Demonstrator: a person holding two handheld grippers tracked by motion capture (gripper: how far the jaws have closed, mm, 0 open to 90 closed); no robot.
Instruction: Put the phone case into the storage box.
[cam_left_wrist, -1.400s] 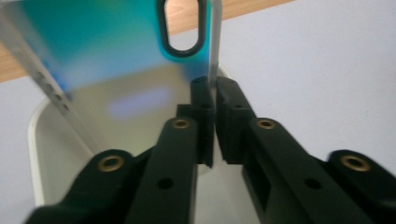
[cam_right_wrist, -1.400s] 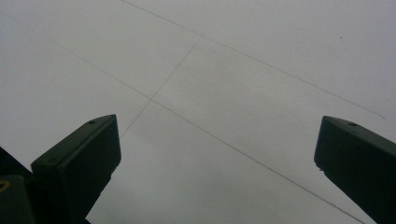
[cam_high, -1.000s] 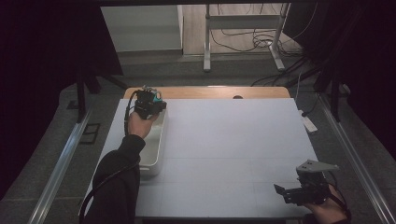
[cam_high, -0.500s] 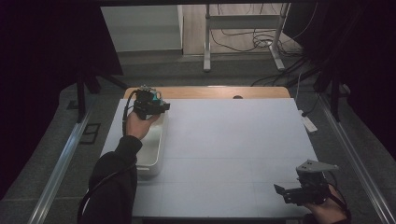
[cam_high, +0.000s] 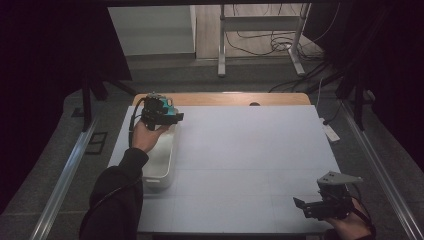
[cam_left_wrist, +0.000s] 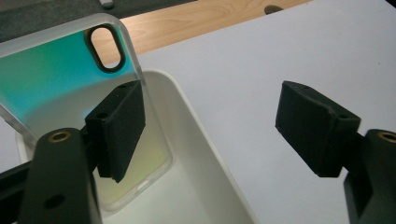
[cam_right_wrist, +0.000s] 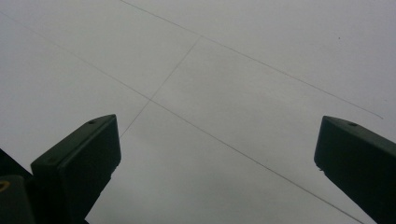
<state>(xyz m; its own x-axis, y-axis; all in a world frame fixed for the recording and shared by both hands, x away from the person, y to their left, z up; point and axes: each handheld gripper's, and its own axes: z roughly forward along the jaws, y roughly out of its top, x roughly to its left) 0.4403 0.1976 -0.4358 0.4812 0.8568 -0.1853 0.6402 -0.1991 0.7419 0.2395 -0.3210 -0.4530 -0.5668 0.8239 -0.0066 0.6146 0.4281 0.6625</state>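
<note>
At the far left of the desk (cam_high: 250, 160), above the white tray (cam_high: 162, 165), the left tongs (cam_high: 167, 116) are hovering with a phone case (cam_left_wrist: 70, 93) standing in the tray's far end. The case is looking clear-rimmed and iridescent, shading from teal at the top toward pale yellow lower down, with an oval camera cut-out near its upper corner. It is standing nearly upright and leaning, its long axis running from the tray floor up toward the wooden desk edge, camera end uppermost. In the left gripper view the left tongs' jaws have just been opening and are now spread wide; one pad (cam_left_wrist: 119, 128) is sitting in front of the case's face, the other is standing well clear over the desk, so nothing is being pinched. From above, the case is showing as a teal patch beside the tongs. At the near right corner the right tongs (cam_high: 305, 206) are resting released, jaws apart over bare desk lines.
</note>
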